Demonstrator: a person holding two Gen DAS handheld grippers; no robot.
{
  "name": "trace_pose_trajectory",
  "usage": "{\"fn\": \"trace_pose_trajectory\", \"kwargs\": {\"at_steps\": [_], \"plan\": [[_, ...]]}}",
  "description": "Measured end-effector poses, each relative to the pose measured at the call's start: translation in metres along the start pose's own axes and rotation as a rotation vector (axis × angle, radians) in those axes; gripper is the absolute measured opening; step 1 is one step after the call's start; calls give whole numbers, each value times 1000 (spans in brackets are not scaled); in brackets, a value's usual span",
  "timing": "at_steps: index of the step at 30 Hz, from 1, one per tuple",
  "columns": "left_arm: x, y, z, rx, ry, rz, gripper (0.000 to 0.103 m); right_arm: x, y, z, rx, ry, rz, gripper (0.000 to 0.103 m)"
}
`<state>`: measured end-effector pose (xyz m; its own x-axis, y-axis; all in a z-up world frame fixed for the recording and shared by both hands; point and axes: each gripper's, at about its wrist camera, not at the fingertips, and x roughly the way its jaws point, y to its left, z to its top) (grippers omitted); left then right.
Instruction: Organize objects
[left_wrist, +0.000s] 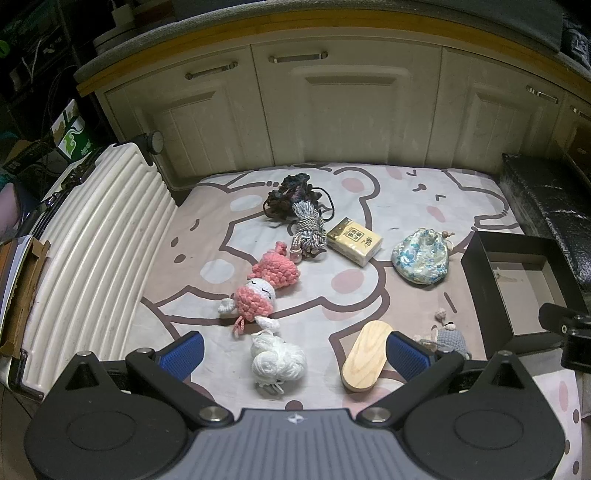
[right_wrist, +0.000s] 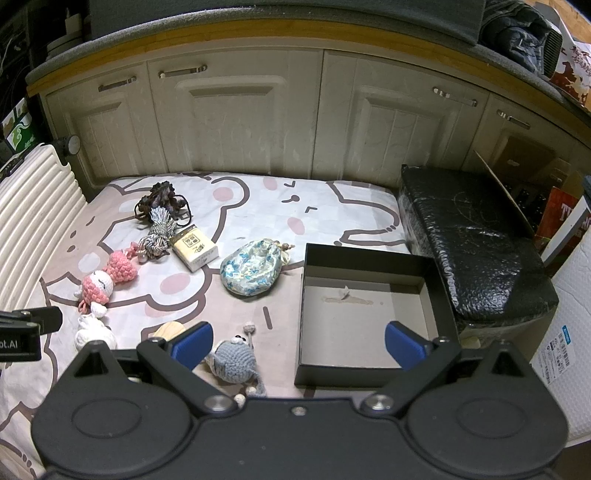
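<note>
On the cartoon-print sheet (left_wrist: 369, 206) in front of you, nothing has yet been gathered: the black box (right_wrist: 369, 254) at the right stands open and bare inside, so judging by that, the sorting has hardly begun. Both pairs of tongs are spread wide and carry nothing; your left tongs (left_wrist: 295, 349) hover over the near middle of the sheet, and your right tongs (right_wrist: 297, 343) hang above the near edge of the box. Between the left fingers lie the white yarn ball (left_wrist: 277, 360) and, to its right, the oval wooden block (left_wrist: 364, 356), whose right end is hidden by a blue pad. Just beside the right tongs' left finger sits the grey crochet toy (right_wrist: 234, 360), near the box but outside it. Farther off you have the pink crochet doll (left_wrist: 264, 286), the twisted cord bundle (left_wrist: 306, 230) with the dark yarn tangle (left_wrist: 291, 194) behind it, the yellow tissue pack (left_wrist: 354, 240), and the blue floral pouch (right_wrist: 253, 267) left of the box. All eight loose things are left to place, assuming the box is where they belong. The grey toy looks the handiest start for your right hand, the yarn ball or block for your left.
</note>
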<state>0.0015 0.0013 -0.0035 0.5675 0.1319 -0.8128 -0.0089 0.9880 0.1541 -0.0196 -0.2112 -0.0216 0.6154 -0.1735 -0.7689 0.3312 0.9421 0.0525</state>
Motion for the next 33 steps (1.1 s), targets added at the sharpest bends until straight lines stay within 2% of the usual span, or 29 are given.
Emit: {"fn": "trace_pose_trajectory", "kwargs": {"at_steps": [33], "plan": [[0, -4, -1, -1, 2, 9, 103, 0, 0, 0, 8, 2, -10, 101]]}}
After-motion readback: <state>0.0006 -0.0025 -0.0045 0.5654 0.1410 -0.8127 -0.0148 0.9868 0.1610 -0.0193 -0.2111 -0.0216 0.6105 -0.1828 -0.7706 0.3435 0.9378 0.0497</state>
